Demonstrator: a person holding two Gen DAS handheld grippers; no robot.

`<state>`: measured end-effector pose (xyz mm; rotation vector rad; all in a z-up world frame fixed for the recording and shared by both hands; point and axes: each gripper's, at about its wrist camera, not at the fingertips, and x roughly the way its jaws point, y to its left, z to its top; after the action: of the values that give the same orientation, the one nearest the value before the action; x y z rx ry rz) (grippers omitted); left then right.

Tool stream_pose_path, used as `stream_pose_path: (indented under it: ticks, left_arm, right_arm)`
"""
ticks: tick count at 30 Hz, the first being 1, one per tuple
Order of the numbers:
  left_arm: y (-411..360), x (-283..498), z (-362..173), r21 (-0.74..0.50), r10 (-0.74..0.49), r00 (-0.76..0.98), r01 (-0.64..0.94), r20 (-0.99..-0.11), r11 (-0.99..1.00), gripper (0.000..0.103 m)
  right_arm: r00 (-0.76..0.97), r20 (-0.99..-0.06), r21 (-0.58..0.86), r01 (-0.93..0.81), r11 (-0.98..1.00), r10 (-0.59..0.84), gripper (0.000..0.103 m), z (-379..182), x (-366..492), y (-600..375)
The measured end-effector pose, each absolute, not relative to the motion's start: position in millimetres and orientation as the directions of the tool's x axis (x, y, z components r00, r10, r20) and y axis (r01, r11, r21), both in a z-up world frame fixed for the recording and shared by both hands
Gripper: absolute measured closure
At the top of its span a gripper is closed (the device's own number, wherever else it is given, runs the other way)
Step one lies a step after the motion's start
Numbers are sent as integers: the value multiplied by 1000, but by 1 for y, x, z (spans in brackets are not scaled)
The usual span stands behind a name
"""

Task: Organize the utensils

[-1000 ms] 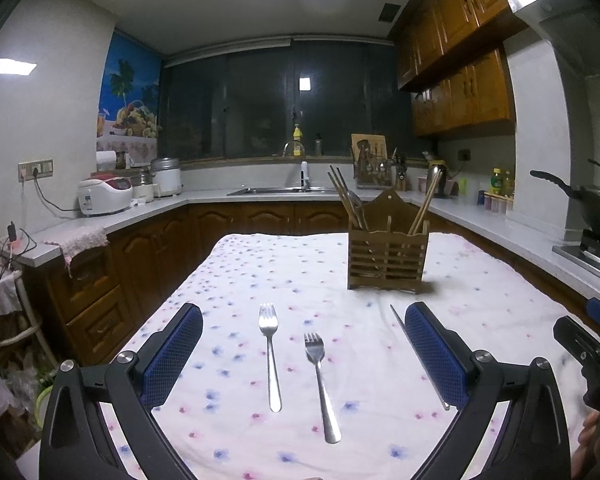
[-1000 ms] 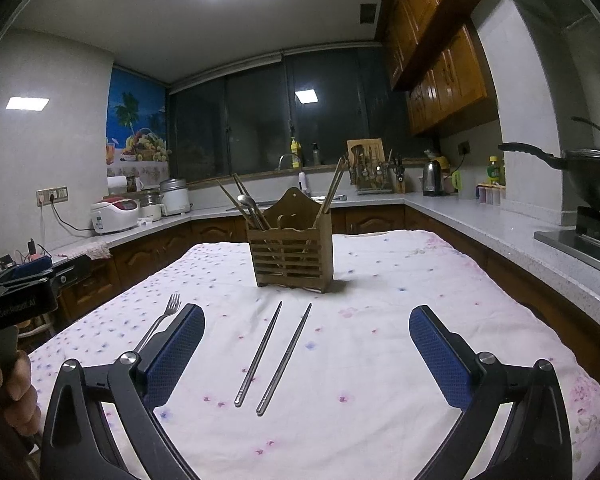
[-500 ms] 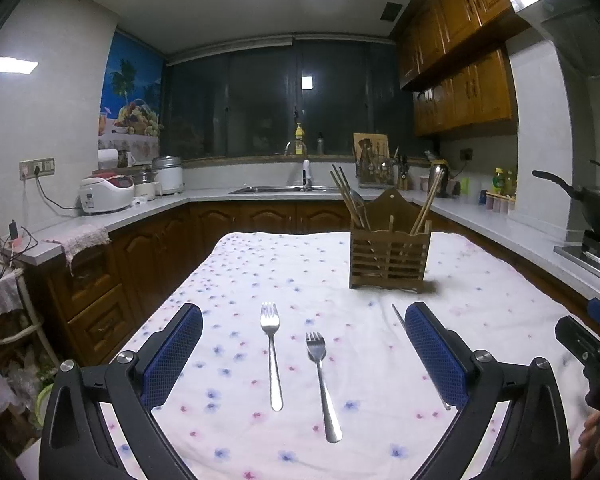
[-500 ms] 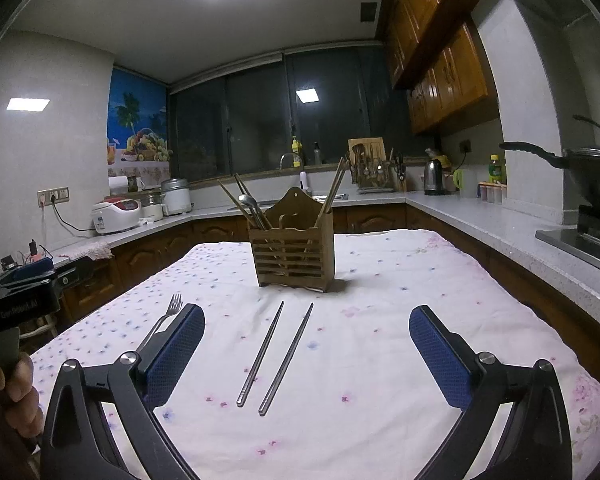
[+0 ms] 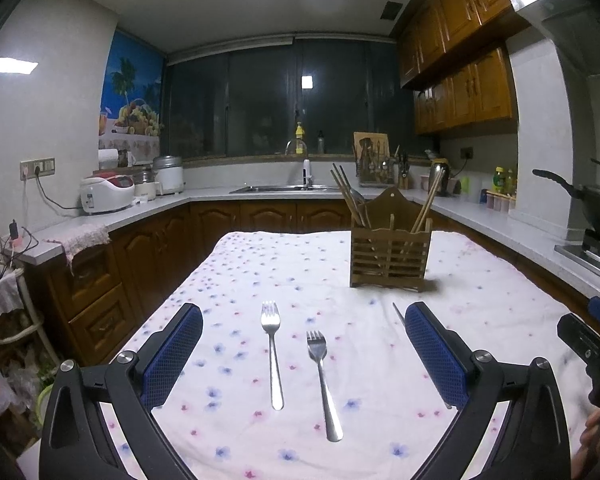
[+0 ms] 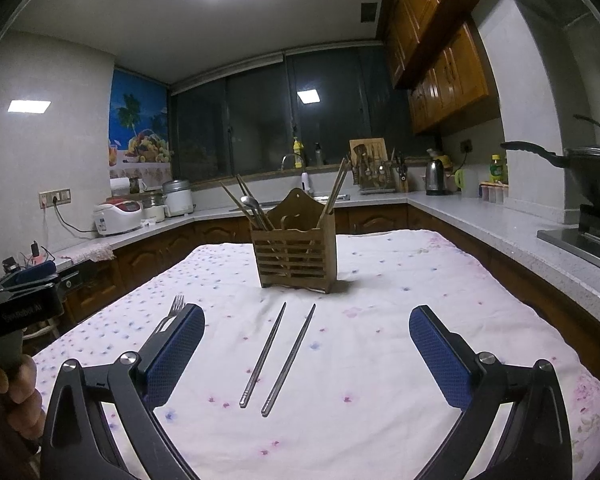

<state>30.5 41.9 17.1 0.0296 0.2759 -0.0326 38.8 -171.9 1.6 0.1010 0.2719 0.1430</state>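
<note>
Two steel forks lie side by side on the flowered cloth, one to the left (image 5: 272, 356) and one to the right (image 5: 323, 380), between the fingers of my open, empty left gripper (image 5: 303, 350). Two metal chopsticks (image 6: 278, 354) lie between the fingers of my open, empty right gripper (image 6: 306, 356). A wooden utensil holder (image 5: 390, 250) stands upright farther back with chopsticks and a spoon in it; it also shows in the right wrist view (image 6: 295, 258). One fork (image 6: 171, 312) is partly hidden behind my right gripper's left finger.
The table is covered by a white flowered cloth (image 5: 300, 272). Kitchen counters run around it, with rice cookers (image 5: 106, 194) on the left, a sink (image 5: 284, 189) at the back and a wok (image 5: 596, 204) on the stove at the right. The other gripper's body shows at the right edge (image 5: 588, 344).
Both views have shifted very slightly; the forks, chopsticks and holder lie as before. Both grippers stay open.
</note>
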Motion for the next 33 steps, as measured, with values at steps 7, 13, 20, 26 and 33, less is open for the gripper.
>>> stream_pose_path:
  ticks: [7, 13, 20, 26, 33]
  left_arm:
    - [40, 30, 15, 25, -29, 961, 37, -274, 999, 1]
    - [39, 29, 15, 26, -34, 960, 43, -277, 999, 1]
    - [37, 27, 15, 28, -34, 962, 43, -273, 999, 1]
    - [37, 26, 15, 26, -38, 961, 47, -273, 999, 1]
    - [36, 27, 17, 25, -42, 961, 51, -274, 998, 1]
  right_arm:
    - [953, -259, 123, -130, 984, 158, 0, 1, 38, -172]
    - [953, -258, 121, -130, 984, 158, 0, 1, 38, -171]
    - [953, -259, 123, -131, 984, 159, 0, 2, 38, -172]
    - [954, -253, 123, -132, 984, 159, 0, 1, 37, -171]
    - [954, -253, 124, -132, 983, 160, 0, 1, 37, -172]
